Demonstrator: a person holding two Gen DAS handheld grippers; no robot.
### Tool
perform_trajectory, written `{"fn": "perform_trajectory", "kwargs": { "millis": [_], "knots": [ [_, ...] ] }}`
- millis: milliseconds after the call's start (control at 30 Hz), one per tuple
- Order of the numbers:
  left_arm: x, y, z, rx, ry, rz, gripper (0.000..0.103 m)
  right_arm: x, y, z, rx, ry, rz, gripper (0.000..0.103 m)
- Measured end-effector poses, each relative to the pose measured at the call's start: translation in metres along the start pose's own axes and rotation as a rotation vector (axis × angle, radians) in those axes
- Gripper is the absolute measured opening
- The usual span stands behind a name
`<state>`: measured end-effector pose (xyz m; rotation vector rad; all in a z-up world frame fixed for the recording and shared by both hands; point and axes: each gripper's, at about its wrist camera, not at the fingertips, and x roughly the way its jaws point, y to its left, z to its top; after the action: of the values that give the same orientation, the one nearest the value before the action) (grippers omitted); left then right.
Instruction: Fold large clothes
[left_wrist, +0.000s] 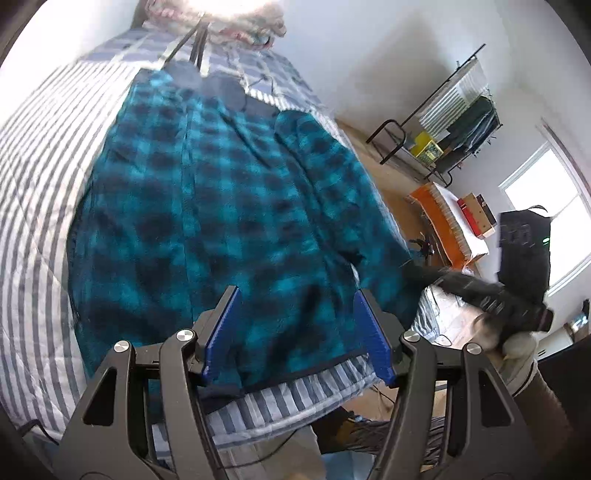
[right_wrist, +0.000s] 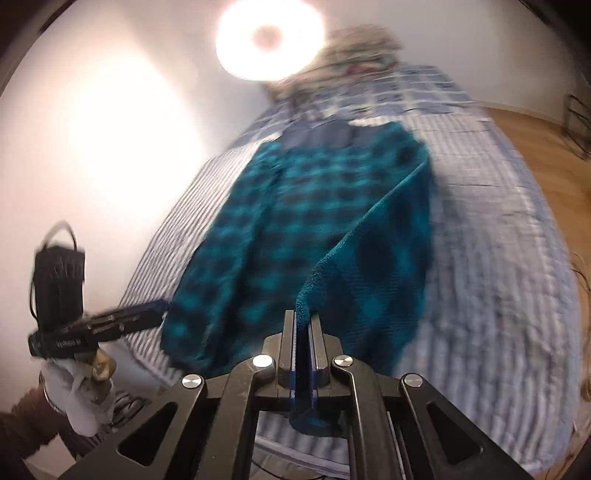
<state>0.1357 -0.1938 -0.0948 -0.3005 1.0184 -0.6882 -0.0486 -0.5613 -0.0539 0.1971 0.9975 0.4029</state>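
The teal plaid fleece shirt (right_wrist: 295, 206) lies lengthwise on the striped bed (right_wrist: 498, 229), collar toward 12 o'clock; the right tongs (right_wrist: 303, 332) are pressed together on its right edge near the hem, lifting that side into a raised flap. The left tongs (left_wrist: 297, 332) are spread wide over the hem at 6 o'clock, pinching nothing. To fold well, I would carry the pinched edge across toward the middle placket, keeping it taut and parallel to the shirt's length, with the left tongs steadying the hem so the body does not drag. A heap of bedding (left_wrist: 236, 22) sits beyond the collar at 12 o'clock, clear of the fold; a clothes rack (left_wrist: 454, 122) and an orange mat (left_wrist: 439, 221) lie at 2 to 3 o'clock, off the bed. Nothing seems to block the fold
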Motion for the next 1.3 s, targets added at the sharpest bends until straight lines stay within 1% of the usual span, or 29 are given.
{"fn": "perform_trajectory", "kwargs": {
  "millis": [67,133,200,300,367,433,467,500,533,567,600,667,700,733,767,833,933,1067,1100,1133,1167,1200,1233,1300],
  "knots": [
    [0.001,0.001,0.001,0.003,-0.010,-0.004,0.063,0.025,0.018,-0.006,-0.052,0.057,0.018,0.002],
    [0.008,0.005,0.002,-0.016,0.003,-0.009,0.062,0.051,0.033,-0.016,-0.113,0.124,0.014,0.002],
    [0.016,0.011,0.001,-0.030,0.026,-0.012,0.062,0.069,0.042,-0.026,-0.157,0.173,0.006,0.002],
    [0.025,0.016,-0.003,-0.041,0.051,-0.004,0.062,0.092,0.043,-0.038,-0.188,0.234,-0.014,0.002],
    [0.031,0.018,-0.007,-0.050,0.073,-0.010,0.062,0.098,0.039,-0.040,-0.181,0.256,-0.001,0.003],
    [0.037,0.019,-0.011,-0.051,0.095,-0.013,0.062,0.097,0.035,-0.038,-0.162,0.262,0.027,0.015],
    [0.040,0.019,-0.013,-0.052,0.105,-0.017,0.062,0.093,0.032,-0.036,-0.155,0.259,0.037,0.023],
    [0.043,0.019,-0.014,-0.054,0.117,-0.022,0.062,0.084,0.028,-0.035,-0.143,0.238,0.050,0.037],
    [0.045,0.018,-0.016,-0.056,0.126,-0.027,0.062,0.075,0.022,-0.033,-0.126,0.213,0.069,0.043],
    [0.047,0.018,-0.017,-0.060,0.140,-0.034,0.062,0.068,0.020,-0.030,-0.111,0.196,0.083,0.044],
    [0.051,0.019,-0.018,-0.067,0.154,-0.042,0.062,0.058,0.008,-0.028,-0.074,0.169,0.096,0.044],
    [0.057,0.019,-0.021,-0.093,0.175,-0.056,0.062,0.049,-0.016,-0.026,0.013,0.136,0.087,0.044],
    [0.062,0.020,-0.022,-0.104,0.193,-0.062,0.062,0.046,-0.034,-0.026,0.078,0.126,0.076,0.044],
    [0.067,0.019,-0.024,-0.108,0.212,-0.059,0.062,0.047,-0.050,-0.027,0.135,0.124,0.058,0.044],
    [0.070,0.019,-0.025,-0.109,0.222,-0.056,0.062,0.047,-0.059,-0.027,0.165,0.125,0.049,0.044],
    [0.080,0.017,-0.030,-0.105,0.252,-0.039,0.062,0.053,-0.082,-0.028,0.239,0.132,0.053,0.044],
    [0.090,0.018,-0.035,-0.110,0.293,-0.036,0.062,0.066,-0.095,-0.029,0.306,0.160,0.107,0.044],
    [0.100,0.017,-0.047,-0.104,0.342,-0.039,0.062,0.083,-0.089,-0.033,0.291,0.194,0.129,0.044],
    [0.102,0.015,-0.049,-0.090,0.353,-0.034,0.058,0.087,-0.085,-0.034,0.278,0.202,0.131,0.042],
    [0.104,0.013,-0.051,-0.073,0.358,-0.027,0.047,0.091,-0.081,-0.034,0.263,0.209,0.124,0.029],
    [0.106,0.011,-0.052,-0.050,0.366,-0.011,0.014,0.091,-0.079,-0.035,0.253,0.216,0.116,0.021],
    [0.108,0.008,-0.054,-0.035,0.376,-0.005,0.005,0.090,-0.077,-0.035,0.248,0.214,0.113,0.008],
    [0.107,0.006,-0.054,-0.030,0.368,-0.007,0.005,0.088,-0.077,-0.035,0.241,0.209,0.112,0.002],
    [0.103,0.002,-0.053,-0.016,0.353,-0.016,0.004,0.081,-0.071,-0.031,0.215,0.183,0.101,0.000]
  ]
}}
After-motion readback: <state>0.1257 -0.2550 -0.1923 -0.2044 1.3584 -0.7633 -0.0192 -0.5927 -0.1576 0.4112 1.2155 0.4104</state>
